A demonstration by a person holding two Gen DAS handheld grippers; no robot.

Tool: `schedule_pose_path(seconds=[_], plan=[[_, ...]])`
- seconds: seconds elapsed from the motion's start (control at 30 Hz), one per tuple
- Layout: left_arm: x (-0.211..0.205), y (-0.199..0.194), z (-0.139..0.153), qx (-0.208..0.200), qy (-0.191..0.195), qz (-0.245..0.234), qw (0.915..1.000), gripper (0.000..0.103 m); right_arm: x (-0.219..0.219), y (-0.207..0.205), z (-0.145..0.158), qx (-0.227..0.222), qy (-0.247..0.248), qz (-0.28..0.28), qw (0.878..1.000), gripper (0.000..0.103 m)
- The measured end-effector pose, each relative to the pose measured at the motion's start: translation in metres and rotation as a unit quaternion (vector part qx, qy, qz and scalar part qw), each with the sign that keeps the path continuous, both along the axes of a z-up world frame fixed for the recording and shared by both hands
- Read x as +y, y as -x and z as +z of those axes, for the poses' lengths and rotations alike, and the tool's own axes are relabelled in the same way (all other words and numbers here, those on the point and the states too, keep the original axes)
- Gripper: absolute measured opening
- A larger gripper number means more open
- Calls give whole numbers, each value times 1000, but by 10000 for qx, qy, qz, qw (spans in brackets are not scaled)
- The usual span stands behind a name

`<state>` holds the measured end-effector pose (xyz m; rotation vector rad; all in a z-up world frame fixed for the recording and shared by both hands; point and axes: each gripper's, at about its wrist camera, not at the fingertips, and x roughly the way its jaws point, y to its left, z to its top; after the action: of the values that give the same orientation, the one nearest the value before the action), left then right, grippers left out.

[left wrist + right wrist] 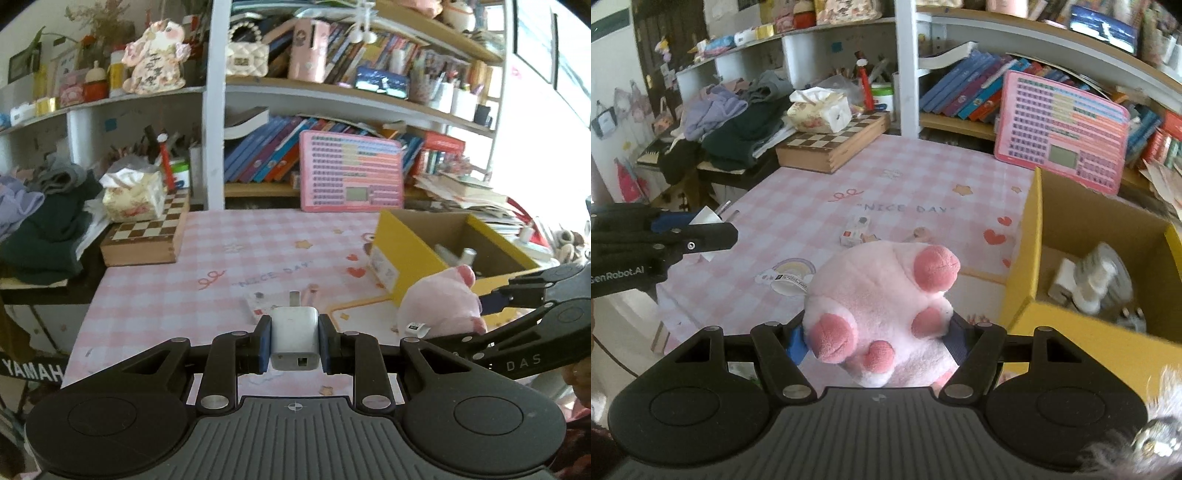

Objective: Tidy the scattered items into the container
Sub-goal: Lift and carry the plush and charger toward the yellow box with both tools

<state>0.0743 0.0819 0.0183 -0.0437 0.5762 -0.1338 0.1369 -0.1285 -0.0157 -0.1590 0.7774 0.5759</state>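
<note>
My left gripper (294, 338) is shut on a white charger plug (294, 339), held above the pink checked table mat (221, 251). The right gripper (877, 341) is shut on a pink plush paw toy (879, 306), which fills the gap between its blue pads. In the left wrist view the same pink plush paw toy (441, 302) hangs at the right, beside the yellow cardboard box (402, 251). The yellow cardboard box (1027, 266) stands at the right of the mat and holds several items. A small white packet (857, 229) and a small pink stick (309, 293) lie on the mat.
A wooden chessboard box (146, 236) with a tissue pack sits at the mat's back left, next to piled clothes (48, 221). A pink learning tablet (351, 171) leans on the bookshelf behind. Papers pile up behind the box at the right.
</note>
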Motion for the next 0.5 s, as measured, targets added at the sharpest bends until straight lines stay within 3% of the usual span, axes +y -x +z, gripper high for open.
schedule_pose_path(seconds=[0.5], plan=[[-29,30,5,-73,38,-659,9978,25,-50,59,-2,118,-107,-943,9954,68]])
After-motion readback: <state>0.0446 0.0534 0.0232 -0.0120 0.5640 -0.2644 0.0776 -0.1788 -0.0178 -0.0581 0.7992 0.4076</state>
